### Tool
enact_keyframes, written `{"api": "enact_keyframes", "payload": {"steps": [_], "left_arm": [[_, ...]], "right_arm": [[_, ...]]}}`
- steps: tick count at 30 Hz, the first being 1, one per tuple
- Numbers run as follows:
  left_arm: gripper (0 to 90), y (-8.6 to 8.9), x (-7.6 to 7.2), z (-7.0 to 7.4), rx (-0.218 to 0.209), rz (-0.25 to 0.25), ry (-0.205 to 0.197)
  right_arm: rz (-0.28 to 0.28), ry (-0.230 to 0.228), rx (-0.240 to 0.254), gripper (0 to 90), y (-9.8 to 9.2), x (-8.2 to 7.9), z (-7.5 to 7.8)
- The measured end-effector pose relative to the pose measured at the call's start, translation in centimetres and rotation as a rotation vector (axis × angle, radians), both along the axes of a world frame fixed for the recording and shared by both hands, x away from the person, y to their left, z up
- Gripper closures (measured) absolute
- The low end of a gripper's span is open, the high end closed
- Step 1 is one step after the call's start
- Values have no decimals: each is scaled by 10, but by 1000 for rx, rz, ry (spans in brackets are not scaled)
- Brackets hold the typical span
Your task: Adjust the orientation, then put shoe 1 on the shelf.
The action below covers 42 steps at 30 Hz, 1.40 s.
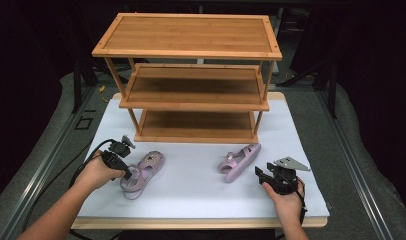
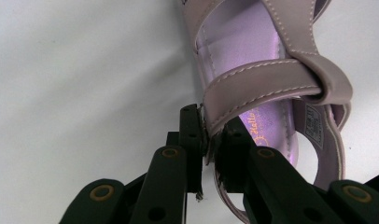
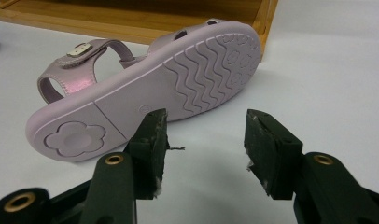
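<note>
Underneath everything, a white sheet covers the wooden-edged table, ringed by grey floor and dark curtains. At the far side stands a three-tier bamboo shelf rack. The left gripper has its fingers clenched on the strap of the left lilac child's sandal, lying upright. The right gripper holds its fingers released, just beside the right lilac sandal, tipped on its side.

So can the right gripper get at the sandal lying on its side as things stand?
Probably yes. The right gripper has its jaws open, pointing at the tipped sandal, whose sole faces it across bare white table. Nothing lies between them; the left gripper is busy at the other sandal.
</note>
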State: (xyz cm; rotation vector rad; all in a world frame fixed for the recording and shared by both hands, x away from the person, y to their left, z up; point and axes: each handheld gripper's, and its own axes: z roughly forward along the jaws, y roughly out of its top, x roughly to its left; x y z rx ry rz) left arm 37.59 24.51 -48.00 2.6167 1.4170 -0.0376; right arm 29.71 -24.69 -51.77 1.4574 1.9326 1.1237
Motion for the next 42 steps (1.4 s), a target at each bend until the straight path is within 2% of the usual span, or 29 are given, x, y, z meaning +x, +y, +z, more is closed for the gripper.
{"api": "enact_keyframes", "payload": {"steps": [7, 13, 16, 18, 20, 27, 31, 32, 33, 37, 38, 39, 40, 41, 42], "left_arm": [[822, 0, 0, 1, 3, -11, -7], [827, 2, 0, 2, -7, -12, -32], [828, 3, -1, 2, -32, -13, -21], [829, 4, -2, 3, -38, -8, -41], [829, 6, -2, 4, -41, -12, -44], [829, 15, -5, 8, -90, 14, -80], [829, 20, -9, 11, -147, 25, -140], [829, 22, -12, 13, -180, 34, -169], [830, 22, -12, 13, -180, 34, -169], [830, 27, -22, 17, -282, 56, -255], [830, 29, -26, 19, -315, 66, -291], [830, 29, -26, 19, -315, 66, -291], [831, 32, -30, 23, -364, 78, -353], [831, 32, -30, 23, -364, 78, -353], [831, 33, -33, 26, -397, 91, -397]], "right_arm": [[2, 0, -1, 489, 0, 0, 0], [-1, -1, -3, 490, -1, 0, 0], [-4, -1, -2, 490, -1, 0, 0], [-6, -3, -4, 490, -1, 0, 0], [-6, -1, -4, 490, -1, 0, 0], [-9, -3, -2, 490, -1, 0, 0], [-8, -1, 2, 490, -1, 0, 0], [-9, 1, 4, 490, -1, 1, -1], [-9, 1, 4, 490, -1, 1, -1], [-10, 3, 13, 490, -2, 1, -1], [-12, 8, 15, 490, -2, 1, -1], [-12, 8, 15, 490, -2, 1, -1], [-15, 5, 23, 490, -2, 1, -2], [-15, 5, 23, 490, -2, 1, -2], [-16, 4, 22, 490, -2, 1, -2]]}}
